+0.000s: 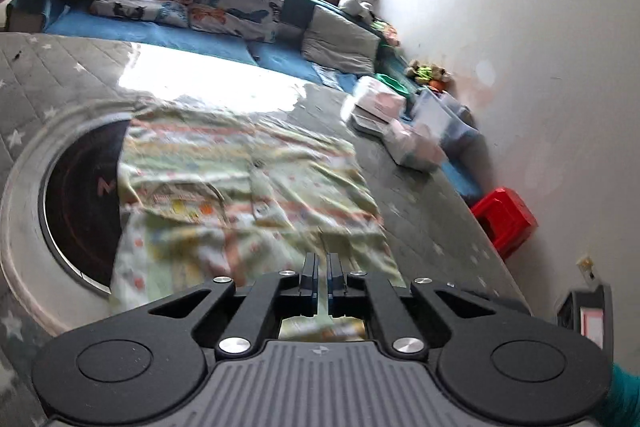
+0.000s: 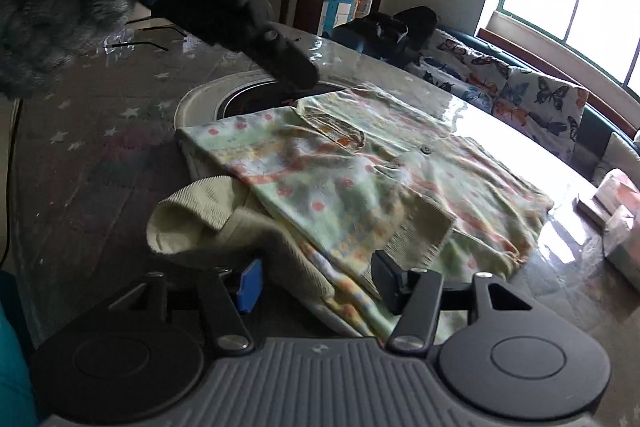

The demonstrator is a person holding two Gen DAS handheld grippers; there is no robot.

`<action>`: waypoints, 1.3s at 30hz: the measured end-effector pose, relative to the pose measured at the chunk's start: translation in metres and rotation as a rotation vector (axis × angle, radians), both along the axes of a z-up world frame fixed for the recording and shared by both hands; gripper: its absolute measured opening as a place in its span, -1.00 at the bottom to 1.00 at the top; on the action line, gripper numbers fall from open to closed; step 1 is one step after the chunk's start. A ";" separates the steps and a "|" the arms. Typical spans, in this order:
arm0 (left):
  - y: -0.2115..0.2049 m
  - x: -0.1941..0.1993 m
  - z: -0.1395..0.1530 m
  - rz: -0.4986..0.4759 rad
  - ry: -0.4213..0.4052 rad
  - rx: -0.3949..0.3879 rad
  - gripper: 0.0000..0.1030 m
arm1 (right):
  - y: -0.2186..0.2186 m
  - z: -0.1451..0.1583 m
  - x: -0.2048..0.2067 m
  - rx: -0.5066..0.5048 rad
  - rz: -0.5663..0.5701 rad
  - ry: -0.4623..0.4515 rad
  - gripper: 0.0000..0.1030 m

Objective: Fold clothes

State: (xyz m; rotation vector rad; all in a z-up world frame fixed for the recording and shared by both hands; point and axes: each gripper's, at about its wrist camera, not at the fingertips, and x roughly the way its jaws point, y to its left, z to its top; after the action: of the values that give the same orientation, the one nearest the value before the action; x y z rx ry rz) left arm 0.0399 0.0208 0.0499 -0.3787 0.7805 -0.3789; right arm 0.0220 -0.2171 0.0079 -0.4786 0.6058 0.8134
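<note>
Left tool (image 1: pixel 322 267) pinched shut on garment (image 1: pixel 248 163) hem — lift evenly, carry over. Right tool (image 2: pixel 316 281) half open astride cuff (image 2: pixel 188 223) — pads apparently not pressing; close before pulling.

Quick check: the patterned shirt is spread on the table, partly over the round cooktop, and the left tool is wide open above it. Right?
Not quite. The left tool is shut, pinching an edge of the patterned shirt, as the left wrist view shows. The rest holds: the shirt lies spread on the table, partly covering the round cooktop.

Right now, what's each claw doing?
Left claw: shut, nothing visibly held.
Right claw: open, garment edge lying between its fingers.
</note>
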 end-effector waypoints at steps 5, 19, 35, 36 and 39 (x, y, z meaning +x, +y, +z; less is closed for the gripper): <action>0.018 -0.003 -0.004 0.007 -0.024 0.085 -0.86 | -0.005 0.006 0.010 0.074 -0.015 0.072 -0.60; -0.027 -0.067 -0.046 -0.237 -0.284 0.458 0.10 | -0.019 0.022 0.037 0.221 -0.112 0.184 -0.83; -0.038 -0.030 -0.036 -0.238 -0.305 0.353 -0.71 | -0.013 0.009 0.019 0.094 -0.033 0.054 -0.03; -0.038 -0.029 -0.034 -0.239 -0.308 0.353 -0.71 | -0.011 0.007 0.020 0.082 -0.032 0.043 -0.05; -0.036 -0.029 -0.033 -0.237 -0.307 0.356 -0.67 | -0.005 0.002 0.030 0.080 -0.045 0.083 -0.49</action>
State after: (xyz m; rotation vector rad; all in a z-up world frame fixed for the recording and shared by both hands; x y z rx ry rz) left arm 0.0112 -0.0151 0.0170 0.1071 0.5769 -0.4961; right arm 0.0523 -0.2225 0.0098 -0.3587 0.6564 0.8148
